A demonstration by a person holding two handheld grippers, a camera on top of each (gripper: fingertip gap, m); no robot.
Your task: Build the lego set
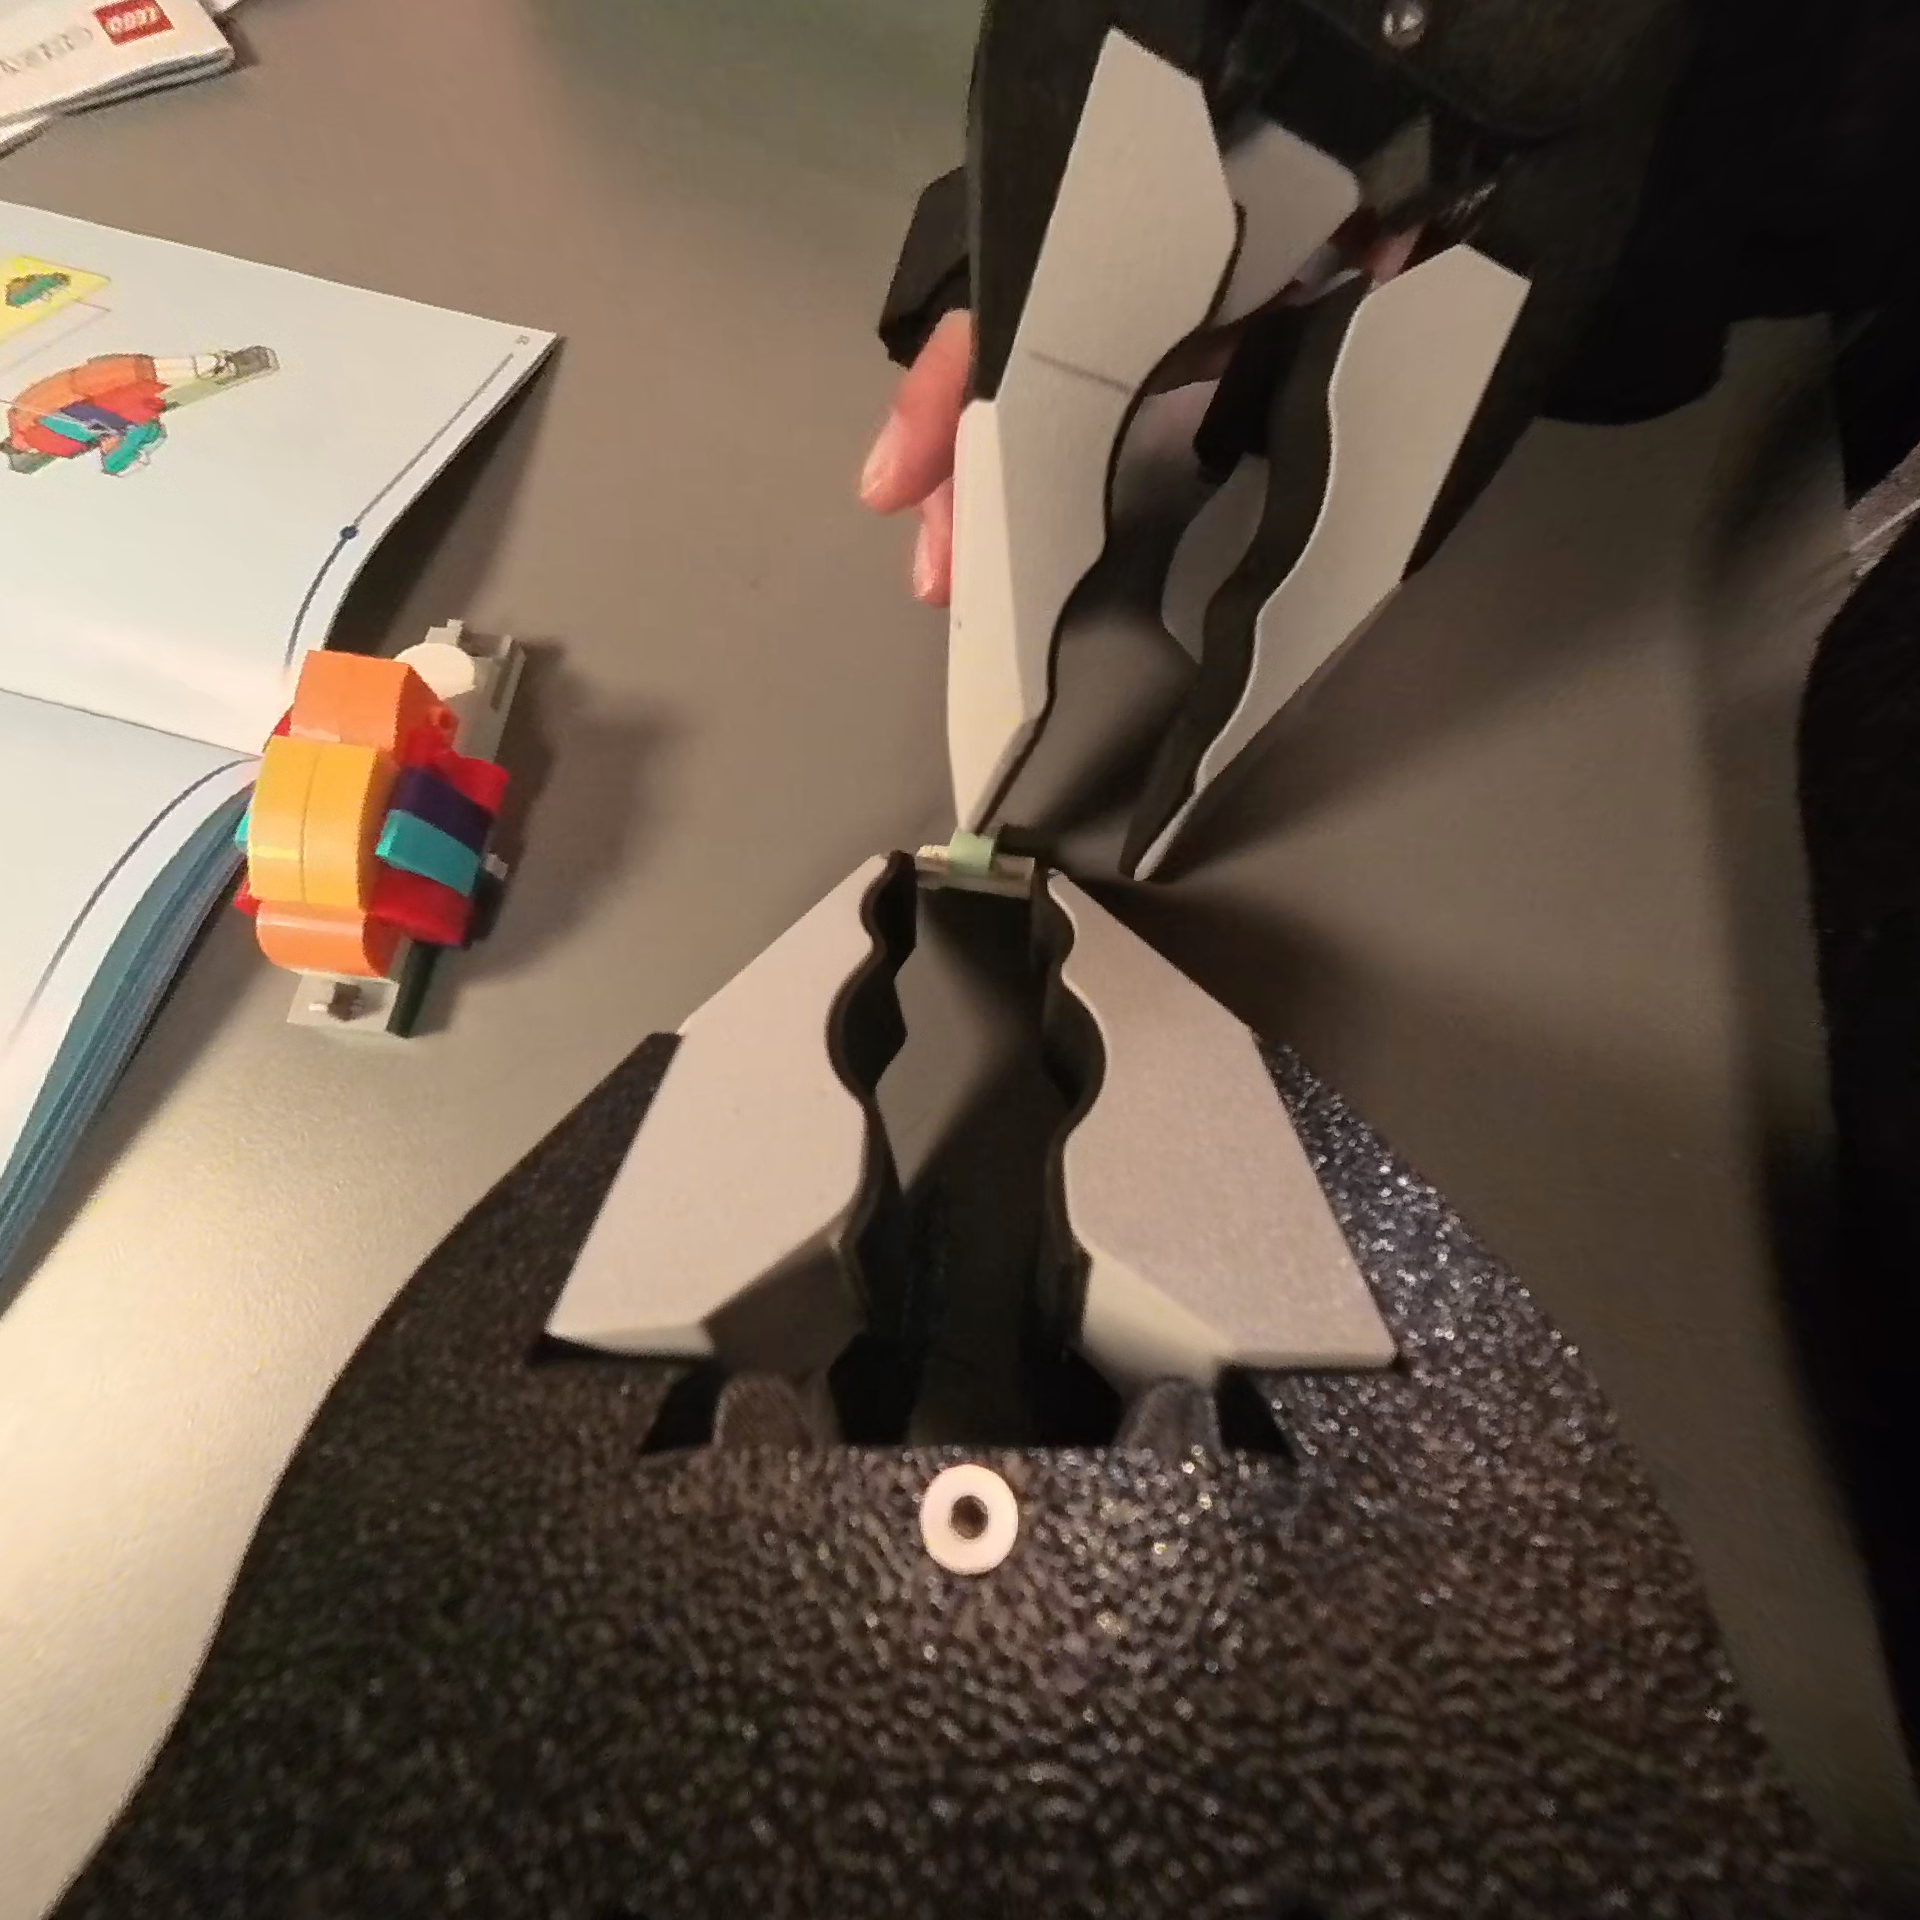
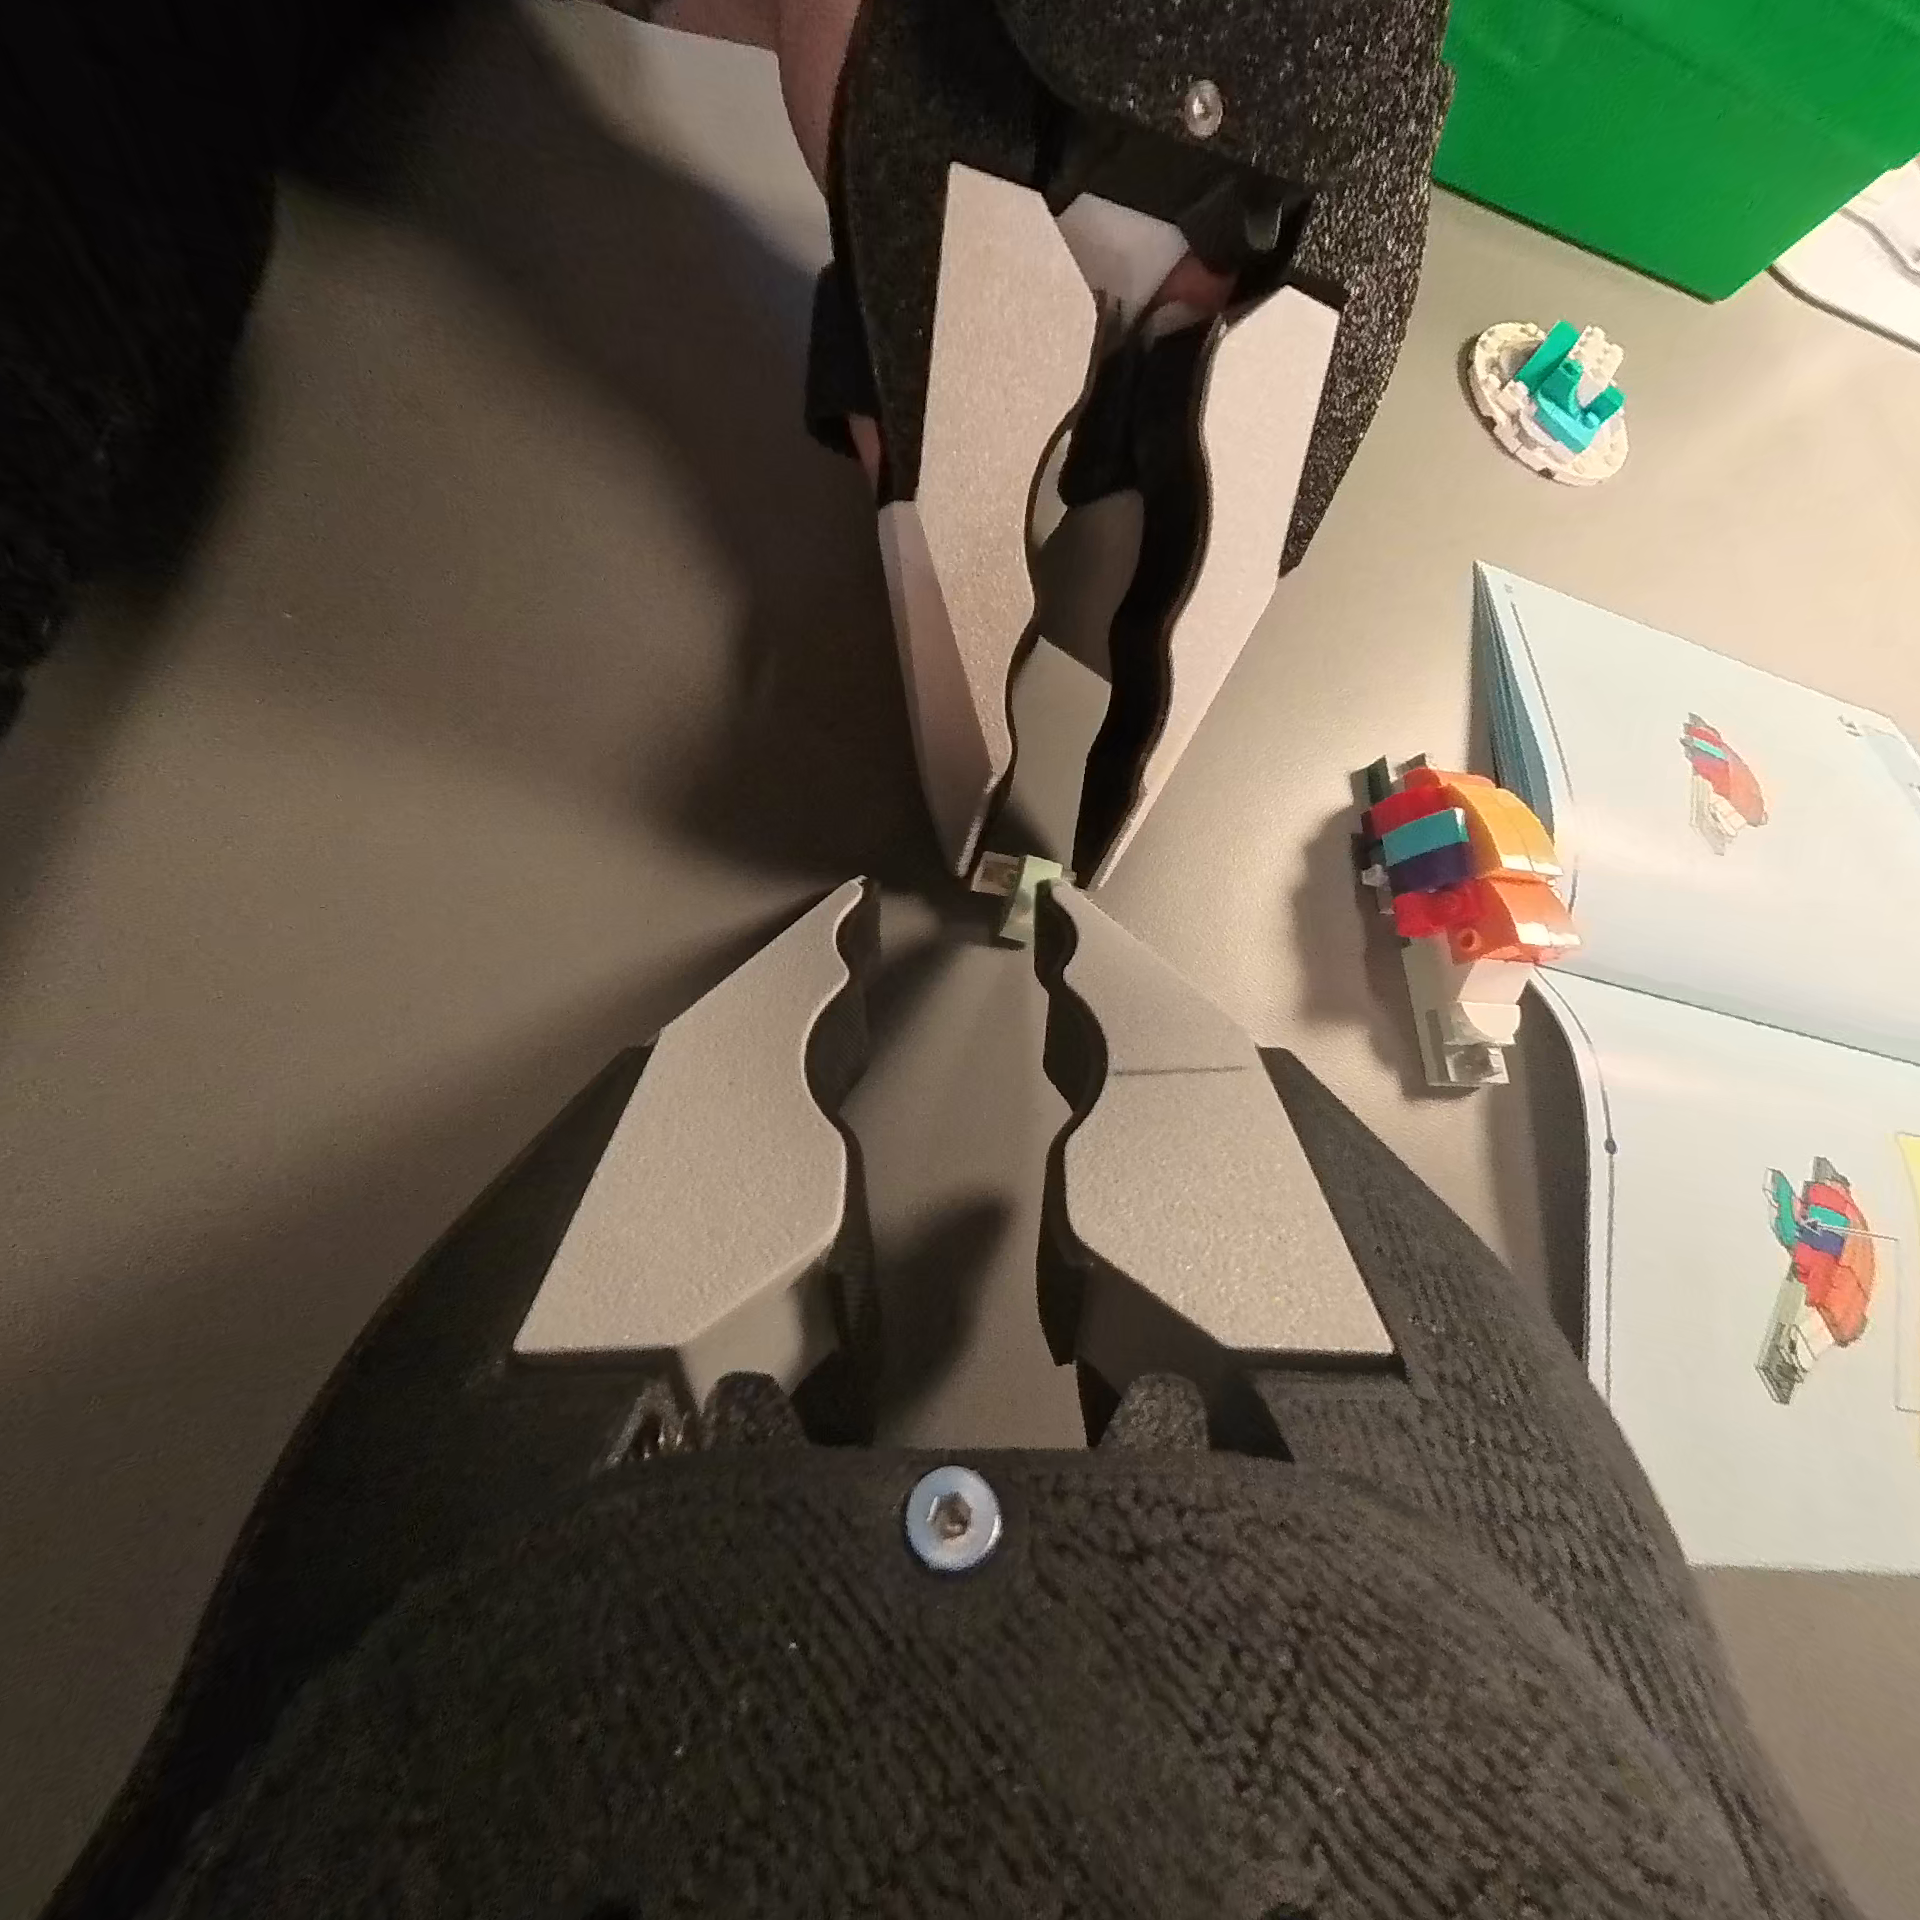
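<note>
My left gripper [image 1: 968,864] is shut on a small grey and pale green lego piece [image 1: 971,854] and holds it just above the grey table. My right gripper [image 1: 1060,847] reaches in from the far side, open, with one fingertip [image 1: 977,816] touching the pale green part. In the right wrist view my right gripper [image 2: 961,885] is open, and its right fingertip [image 2: 1060,894] rests against the piece [image 2: 1008,878], which the left gripper [image 2: 1023,868] pinches from above. A colourful build in orange, yellow, red and teal [image 1: 364,842] lies to the left, apart from both grippers.
An open instruction booklet [image 1: 156,520] lies left, beside the colourful build [image 2: 1465,862]. A round white base with a teal and white build [image 2: 1548,416] sits farther off. A green box [image 2: 1662,125] stands behind it. A second booklet [image 1: 94,62] lies at the far corner. My left and right fingertips are right by each other.
</note>
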